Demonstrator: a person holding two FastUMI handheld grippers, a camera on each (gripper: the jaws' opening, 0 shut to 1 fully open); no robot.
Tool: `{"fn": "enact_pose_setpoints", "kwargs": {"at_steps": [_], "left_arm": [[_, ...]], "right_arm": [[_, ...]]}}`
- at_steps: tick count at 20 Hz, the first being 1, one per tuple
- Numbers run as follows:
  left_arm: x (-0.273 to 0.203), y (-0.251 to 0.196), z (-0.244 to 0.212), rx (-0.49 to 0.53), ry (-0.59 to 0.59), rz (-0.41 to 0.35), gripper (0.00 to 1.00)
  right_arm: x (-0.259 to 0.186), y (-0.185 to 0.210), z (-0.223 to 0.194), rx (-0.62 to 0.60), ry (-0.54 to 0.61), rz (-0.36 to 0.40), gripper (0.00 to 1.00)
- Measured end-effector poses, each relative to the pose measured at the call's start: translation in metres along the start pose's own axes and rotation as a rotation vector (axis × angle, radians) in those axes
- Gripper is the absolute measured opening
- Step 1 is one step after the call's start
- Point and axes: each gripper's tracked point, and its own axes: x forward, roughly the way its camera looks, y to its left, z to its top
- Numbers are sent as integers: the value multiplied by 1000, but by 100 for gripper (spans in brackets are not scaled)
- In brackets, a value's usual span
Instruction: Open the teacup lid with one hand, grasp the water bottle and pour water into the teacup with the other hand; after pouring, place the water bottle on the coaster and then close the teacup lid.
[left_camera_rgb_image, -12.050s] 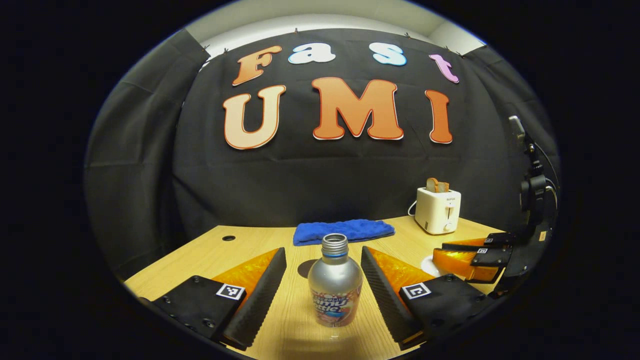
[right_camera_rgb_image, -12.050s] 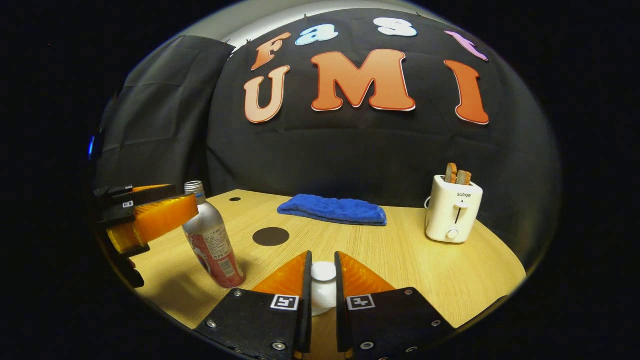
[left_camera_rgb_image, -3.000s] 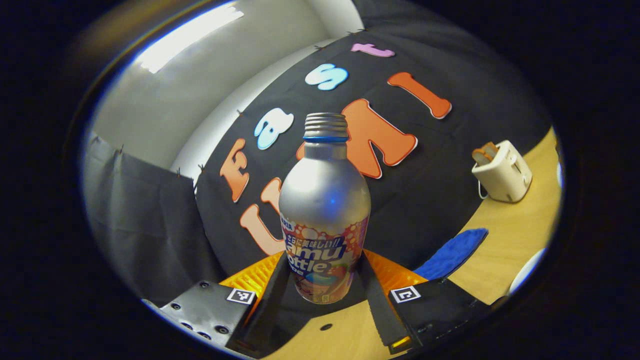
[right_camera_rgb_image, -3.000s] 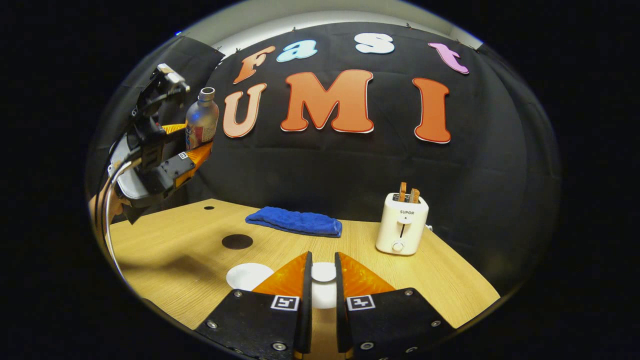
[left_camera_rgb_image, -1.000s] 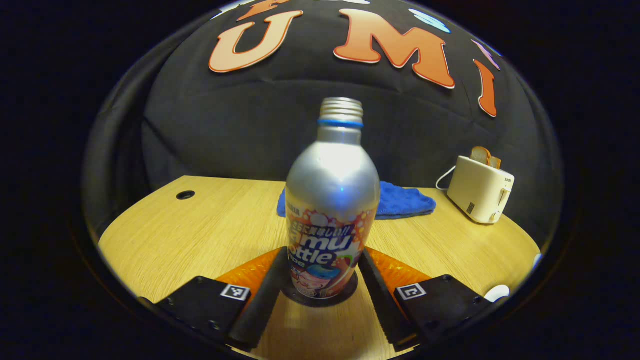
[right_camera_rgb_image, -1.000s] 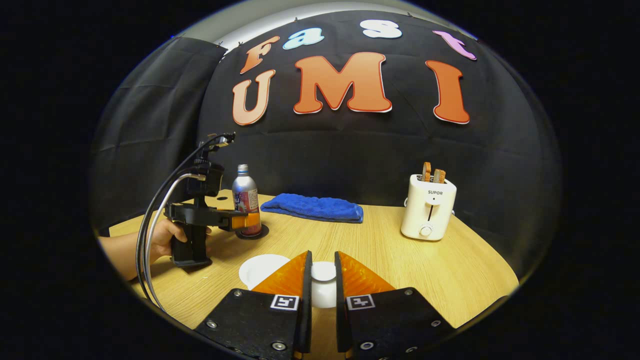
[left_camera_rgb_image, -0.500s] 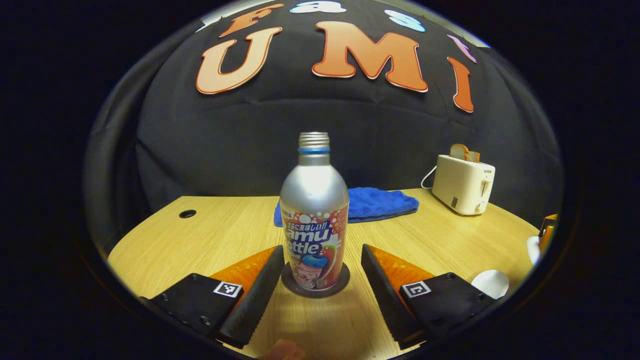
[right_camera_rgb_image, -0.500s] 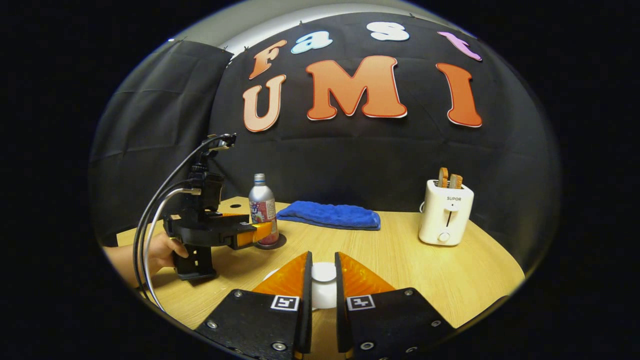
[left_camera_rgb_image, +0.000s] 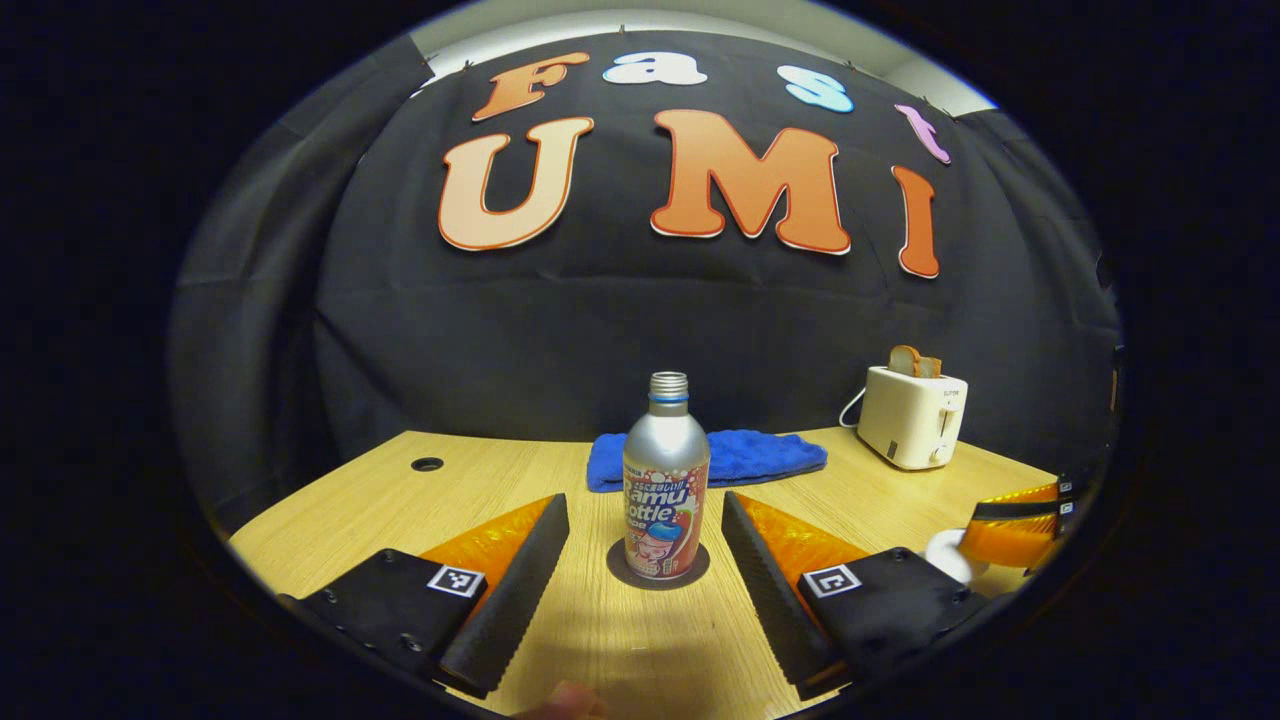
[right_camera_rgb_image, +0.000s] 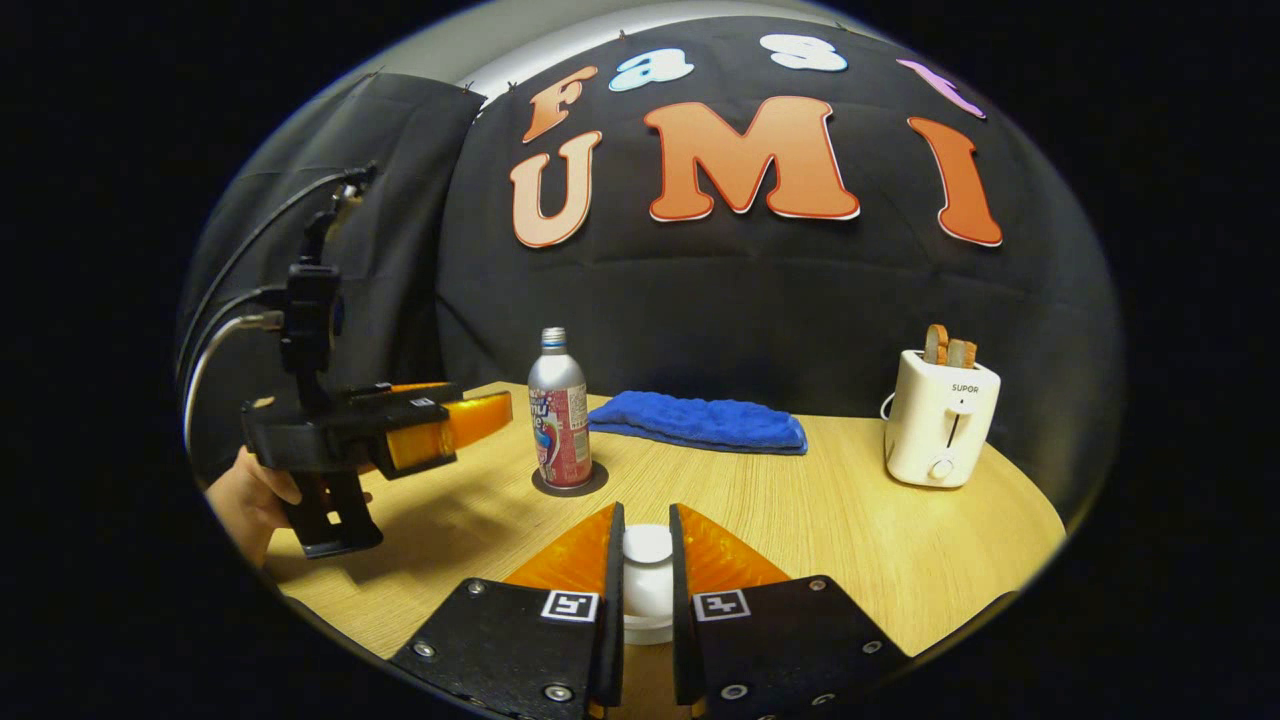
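Observation:
A silver water bottle (left_camera_rgb_image: 666, 490) with a printed label stands upright on the dark round coaster (left_camera_rgb_image: 657, 572), uncapped. My left gripper (left_camera_rgb_image: 643, 510) is open, its fingers apart on either side and drawn back from the bottle. In the right gripper view the bottle (right_camera_rgb_image: 558, 410) and coaster (right_camera_rgb_image: 570, 485) sit left of centre, with the left gripper (right_camera_rgb_image: 470, 420) and the hand (right_camera_rgb_image: 250, 500) holding it nearby. My right gripper (right_camera_rgb_image: 645, 515) is shut on the white teacup lid (right_camera_rgb_image: 647, 548) by its knob. A white rim shows just under it; the teacup itself is hidden.
A folded blue towel (right_camera_rgb_image: 700, 420) lies at the back of the wooden table (right_camera_rgb_image: 850, 540). A white toaster (right_camera_rgb_image: 940, 425) with bread slices stands at the back right. A cable hole (left_camera_rgb_image: 427, 464) marks the table's far left.
My left gripper has let go of the bottle and pulled back from it; the bottle stays on the coaster. My right gripper has carried the lid left, over where the white teacup showed.

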Motion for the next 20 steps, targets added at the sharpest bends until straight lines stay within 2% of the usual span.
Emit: {"fn": "enact_pose_setpoints", "kwargs": {"at_steps": [7,14,17,20], "left_arm": [[-18,11,0,1,-30,25,100],[-27,11,0,-4,-43,25,100],[-30,10,2,-8,-48,25,100],[-37,11,8,-1,-70,35,100]], "right_arm": [[14,5,-27,-23,53,-9,20],[15,5,-25,-43,22,-17,21],[14,4,-28,-23,33,-18,28],[13,1,-23,-4,23,-32,42]]}}
